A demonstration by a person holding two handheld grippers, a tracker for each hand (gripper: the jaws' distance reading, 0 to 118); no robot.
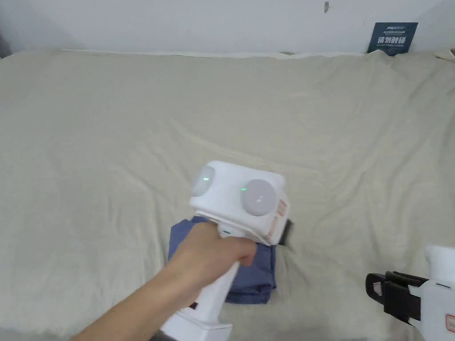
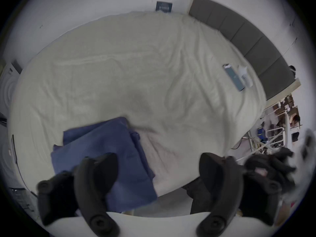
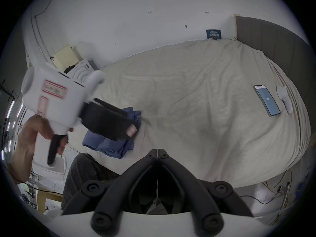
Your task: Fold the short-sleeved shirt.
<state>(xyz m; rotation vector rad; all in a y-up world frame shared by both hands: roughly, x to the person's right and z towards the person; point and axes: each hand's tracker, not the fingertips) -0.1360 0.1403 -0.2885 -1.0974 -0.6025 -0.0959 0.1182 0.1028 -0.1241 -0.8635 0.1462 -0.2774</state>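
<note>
The blue short-sleeved shirt (image 1: 254, 280) lies folded into a small thick rectangle near the front edge of the bed (image 1: 222, 111). A hand holds my white left gripper just above it. In the left gripper view its jaws stand wide apart, so the left gripper (image 2: 158, 157) is open, with one jaw over the shirt (image 2: 106, 143) and the other over bare sheet. My right gripper (image 3: 157, 152) is shut with nothing between its jaws. It hovers at the bed's front right (image 1: 377, 286), apart from the shirt (image 3: 109, 145).
A phone (image 3: 267, 100) and a white object (image 3: 283, 100) lie on the sheet at the far right, near the grey headboard (image 3: 273, 44). A blue sign (image 1: 393, 37) leans on the wall behind the bed. The person's dark trouser leg (image 3: 85, 172) is at the bed's front edge.
</note>
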